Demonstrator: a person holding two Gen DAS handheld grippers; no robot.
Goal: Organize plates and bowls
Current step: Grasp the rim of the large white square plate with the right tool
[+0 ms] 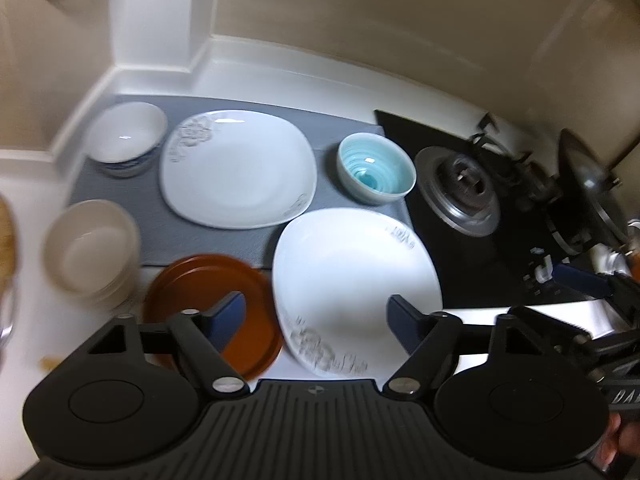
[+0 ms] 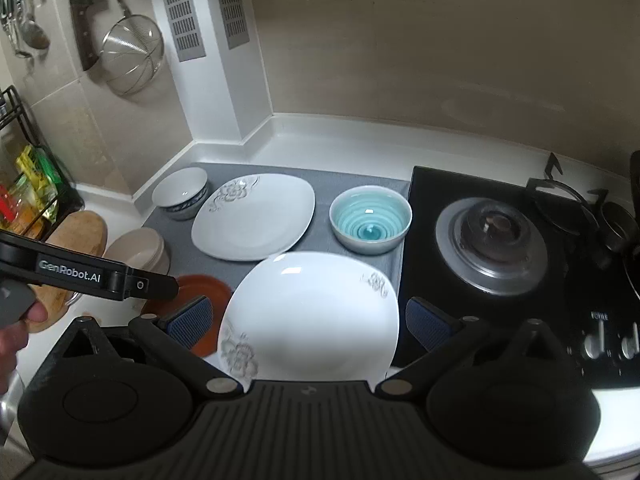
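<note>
Two white square plates with grey flower prints lie on the counter: a far one [image 1: 236, 168] [image 2: 254, 216] on the grey mat [image 1: 120, 196] and a near one [image 1: 352, 276] [image 2: 316, 312] partly off it. A teal bowl [image 1: 376, 174] [image 2: 370, 218], a white and blue bowl [image 1: 126, 138] [image 2: 180, 192], a beige bowl stack [image 1: 92, 250] [image 2: 138, 250] and brown plates [image 1: 212, 304] [image 2: 204, 286] lie around them. My left gripper [image 1: 316, 320] is open above the brown plates and the near plate. My right gripper [image 2: 308, 324] is open above the near plate, empty.
A black gas hob [image 1: 460, 192] [image 2: 492, 248] with a burner borders the mat on the right, with a pan [image 1: 588, 184] on it. A wooden board [image 2: 80, 228], a rack with jars [image 2: 28, 196] and hanging utensils [image 2: 132, 52] are at the left.
</note>
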